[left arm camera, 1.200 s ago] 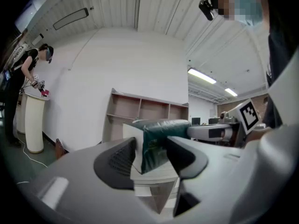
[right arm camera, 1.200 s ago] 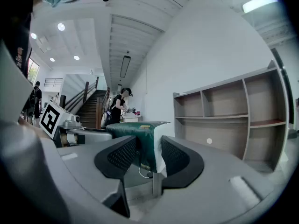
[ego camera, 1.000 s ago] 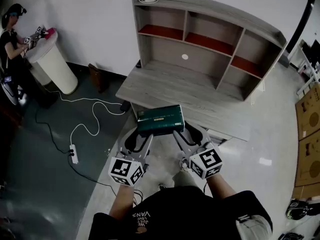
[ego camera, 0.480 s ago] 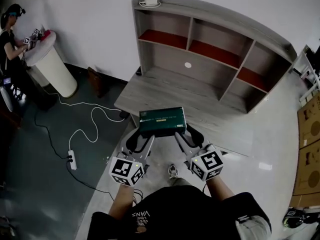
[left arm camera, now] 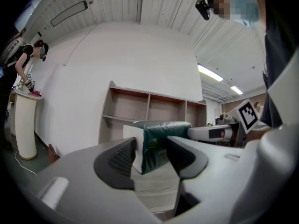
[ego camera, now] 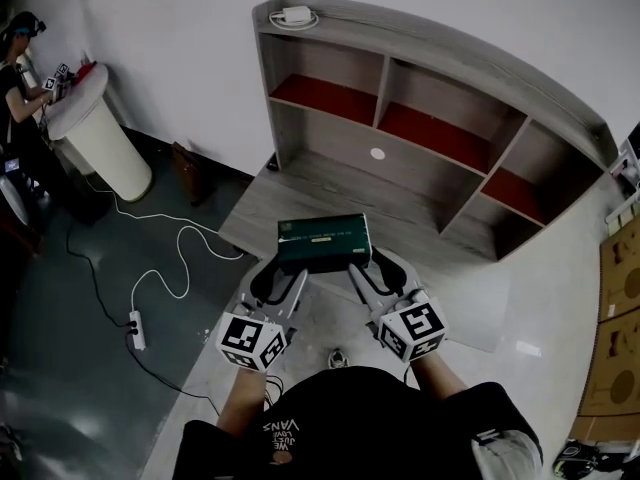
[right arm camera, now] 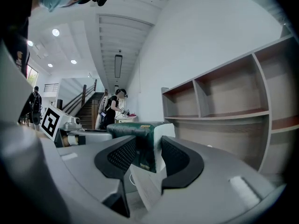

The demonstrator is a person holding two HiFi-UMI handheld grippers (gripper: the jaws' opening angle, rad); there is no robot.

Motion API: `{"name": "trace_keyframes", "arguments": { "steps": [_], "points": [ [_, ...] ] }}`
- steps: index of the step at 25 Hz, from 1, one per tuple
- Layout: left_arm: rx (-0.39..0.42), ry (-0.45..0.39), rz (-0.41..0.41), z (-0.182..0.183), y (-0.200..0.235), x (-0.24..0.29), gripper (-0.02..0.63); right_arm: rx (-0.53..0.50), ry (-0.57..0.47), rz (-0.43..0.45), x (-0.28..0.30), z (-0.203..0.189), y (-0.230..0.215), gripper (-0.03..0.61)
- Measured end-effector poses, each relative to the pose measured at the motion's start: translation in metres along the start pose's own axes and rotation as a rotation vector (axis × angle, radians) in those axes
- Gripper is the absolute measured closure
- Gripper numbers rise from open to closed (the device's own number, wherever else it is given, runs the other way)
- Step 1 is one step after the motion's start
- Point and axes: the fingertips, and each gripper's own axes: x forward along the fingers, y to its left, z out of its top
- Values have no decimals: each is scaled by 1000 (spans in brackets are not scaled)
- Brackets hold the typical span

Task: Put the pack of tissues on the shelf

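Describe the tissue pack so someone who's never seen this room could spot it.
Find the grey shelf unit against the white wall. Just before its lower ledge, the left gripper and right gripper each clamp one end of the pack of tissues: a dark green block, the only green thing there.
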Motion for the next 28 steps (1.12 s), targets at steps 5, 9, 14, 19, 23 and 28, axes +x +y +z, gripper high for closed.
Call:
{"name": "trace_keyframes", "arguments": {
  "steps": [5,9,14,19,23,28],
  "points": [
    [-7,-10,25,2,9,30,379,-8,4,26,21,5,-27,410],
    [-6,-13,24,5,20,46,379,-9,3,29,36,8,-39,410],
    [9,-28,-10,13,41,70,379,-2,-19,-1,59,12,-52,410],
    [12,-27,-72,21,70,100,379,12,-15,-63,90,16,-65,410],
    [22,-24,-134,31,94,124,379,16,-34,-121,114,24,-75,411],
    [52,-37,-200,50,123,151,379,21,-71,-183,145,38,-85,411]
  ]
}}
